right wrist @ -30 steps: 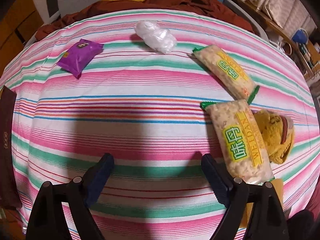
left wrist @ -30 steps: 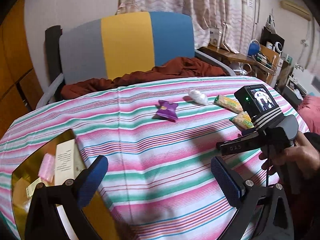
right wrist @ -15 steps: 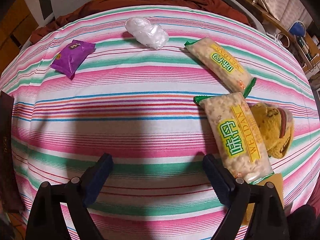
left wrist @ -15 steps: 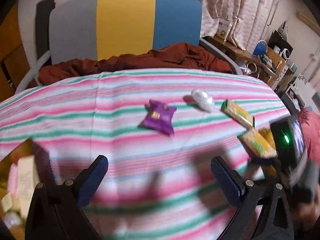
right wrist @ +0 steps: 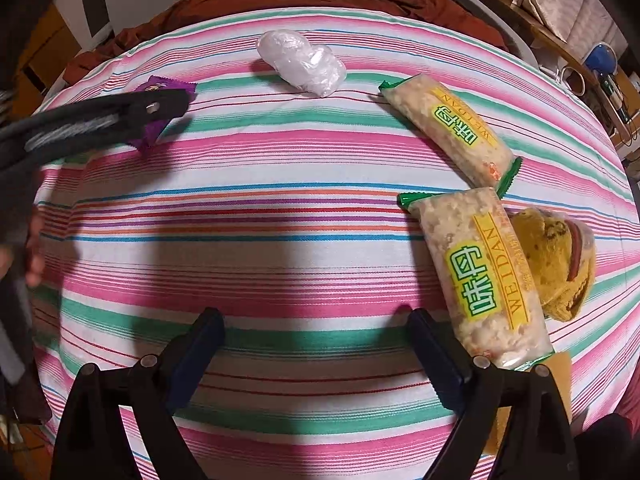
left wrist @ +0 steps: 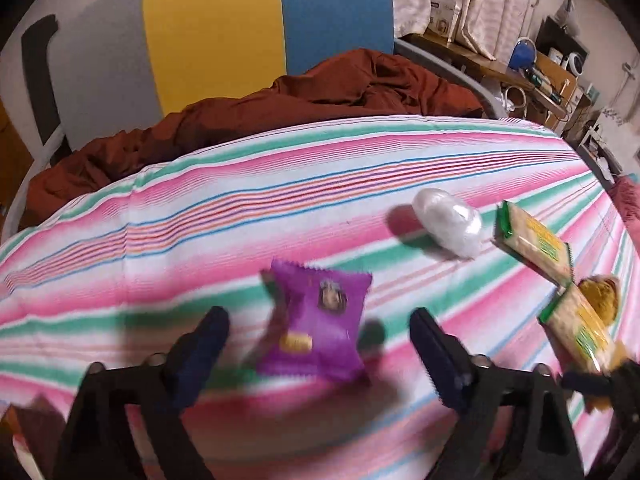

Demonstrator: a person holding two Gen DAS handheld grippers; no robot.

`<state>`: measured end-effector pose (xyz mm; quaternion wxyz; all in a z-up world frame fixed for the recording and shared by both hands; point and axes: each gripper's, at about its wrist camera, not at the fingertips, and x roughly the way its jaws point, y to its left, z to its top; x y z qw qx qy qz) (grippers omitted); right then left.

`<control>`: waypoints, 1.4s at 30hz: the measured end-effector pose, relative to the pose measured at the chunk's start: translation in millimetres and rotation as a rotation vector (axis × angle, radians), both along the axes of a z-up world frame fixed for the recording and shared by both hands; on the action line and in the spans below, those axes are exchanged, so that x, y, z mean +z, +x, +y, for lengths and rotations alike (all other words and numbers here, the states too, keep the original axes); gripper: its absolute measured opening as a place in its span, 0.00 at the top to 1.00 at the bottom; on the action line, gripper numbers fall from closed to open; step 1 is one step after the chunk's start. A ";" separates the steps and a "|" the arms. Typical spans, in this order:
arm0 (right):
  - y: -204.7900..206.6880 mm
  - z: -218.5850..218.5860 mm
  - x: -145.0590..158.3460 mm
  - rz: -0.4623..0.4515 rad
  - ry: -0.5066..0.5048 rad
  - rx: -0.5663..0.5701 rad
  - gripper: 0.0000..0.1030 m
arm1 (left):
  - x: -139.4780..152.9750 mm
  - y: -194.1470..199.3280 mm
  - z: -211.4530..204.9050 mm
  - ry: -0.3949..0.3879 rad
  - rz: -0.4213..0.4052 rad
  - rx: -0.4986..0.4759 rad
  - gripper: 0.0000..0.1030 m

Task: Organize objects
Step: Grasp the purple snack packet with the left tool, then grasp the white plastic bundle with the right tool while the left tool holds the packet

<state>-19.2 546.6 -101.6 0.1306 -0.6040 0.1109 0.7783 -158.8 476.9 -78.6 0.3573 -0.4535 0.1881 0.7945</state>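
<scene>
A purple snack packet (left wrist: pixel 324 300) lies on the striped tablecloth (left wrist: pixel 200 216). My left gripper (left wrist: pixel 318 320) hangs over it with a finger on each side; its jaws are closing and the pads stand clear of the packet. In the right wrist view, a left finger (right wrist: pixel 152 110) covers part of the purple packet (right wrist: pixel 149 136). My right gripper (right wrist: pixel 314 320) is open over bare cloth, with nothing between its fingers. A rice cracker packet (right wrist: pixel 480 276) lies just right of it.
A white plastic-wrapped lump (right wrist: pixel 304 62), a second rice cracker packet (right wrist: pixel 448 132) and a yellow snack in a clear bag (right wrist: pixel 556 260) lie to the right. A brown cloth (left wrist: pixel 320 92) and a grey-yellow-blue chair back (left wrist: pixel 216 28) stand behind the table. A hand (right wrist: pixel 34 248) shows at the left edge.
My left gripper has moved forward and down to the purple packet, and its jaws have narrowed. The gold tray has left its view. The right gripper has barely moved.
</scene>
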 end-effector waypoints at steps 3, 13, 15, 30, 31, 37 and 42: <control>0.1 -0.4 0.8 0.000 -0.003 -0.001 0.07 | -9.2 -8.4 3.1 -0.015 0.007 0.021 0.52; 0.8 -2.2 8.6 0.010 -0.006 -0.005 0.09 | -8.0 23.3 -34.7 0.028 0.011 0.074 0.58; 4.1 -2.0 11.2 0.017 -0.007 -0.012 0.11 | -7.5 34.4 -45.7 0.033 0.018 0.101 0.60; 17.9 27.6 45.2 0.184 -0.056 -0.070 0.12 | -17.0 78.3 -70.2 0.096 0.100 0.113 0.57; 19.9 25.0 52.6 0.201 -0.064 -0.076 0.13 | -17.1 78.1 -71.0 0.101 0.098 0.113 0.57; -31.8 22.2 71.3 0.282 -0.009 0.006 0.14 | -18.1 77.3 -72.9 0.124 0.089 0.117 0.57; -94.5 26.6 54.9 0.257 0.052 0.086 0.16 | -18.2 76.2 -75.5 0.146 0.079 0.119 0.57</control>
